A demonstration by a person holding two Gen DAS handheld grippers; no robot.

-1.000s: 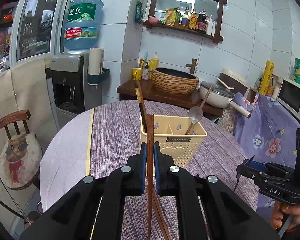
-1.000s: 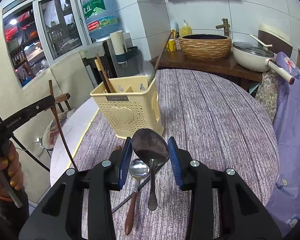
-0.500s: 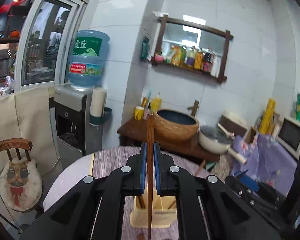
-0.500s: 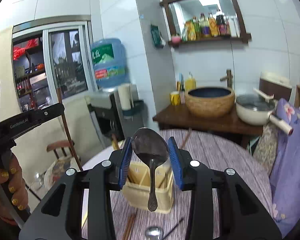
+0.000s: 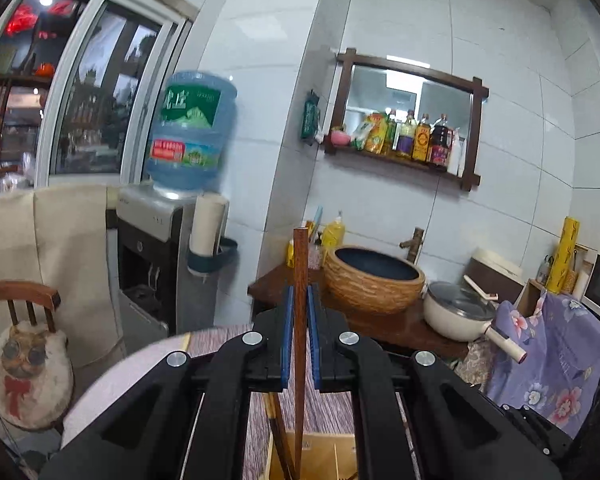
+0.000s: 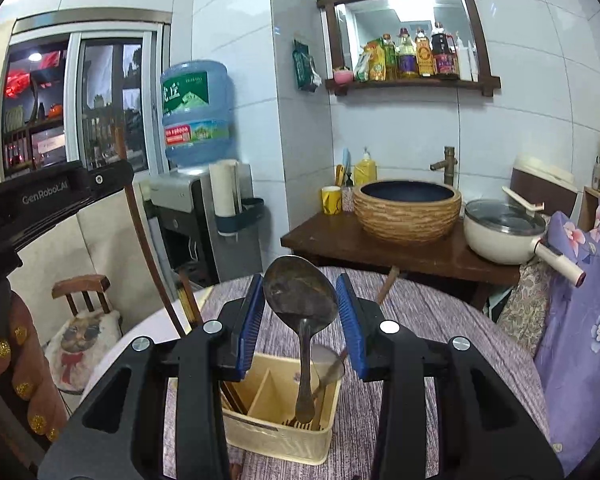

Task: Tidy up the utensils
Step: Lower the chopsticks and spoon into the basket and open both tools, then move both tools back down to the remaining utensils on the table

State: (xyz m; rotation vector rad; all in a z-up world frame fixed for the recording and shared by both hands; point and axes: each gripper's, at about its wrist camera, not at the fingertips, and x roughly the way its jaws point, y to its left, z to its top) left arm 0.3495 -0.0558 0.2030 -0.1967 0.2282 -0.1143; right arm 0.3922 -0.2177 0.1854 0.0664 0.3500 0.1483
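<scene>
My left gripper point(image 5: 299, 336) is shut on a brown wooden chopstick point(image 5: 300, 272), held upright, its lower end reaching down into the yellow utensil caddy point(image 5: 320, 460) just below. My right gripper point(image 6: 300, 316) is shut on the bowl of a metal spoon point(image 6: 300, 294); its handle hangs down over the right compartment of the caddy point(image 6: 276, 436). Another spoon point(image 6: 330, 364) and dark chopsticks point(image 6: 190, 306) stand in the caddy. The left gripper with its chopstick point(image 6: 140, 220) shows at the left of the right wrist view.
The caddy stands on a round table with a purple striped cloth point(image 6: 440, 320). Behind are a wooden counter with a woven basin point(image 6: 406, 210) and a white pot point(image 6: 504, 232), a water dispenser point(image 6: 196, 200), and a small chair point(image 6: 84, 320) at left.
Both grippers have risen and come over the caddy, so the views now look down into it. The chopstick and the spoon stay gripped; their lower ends now hang at the caddy.
</scene>
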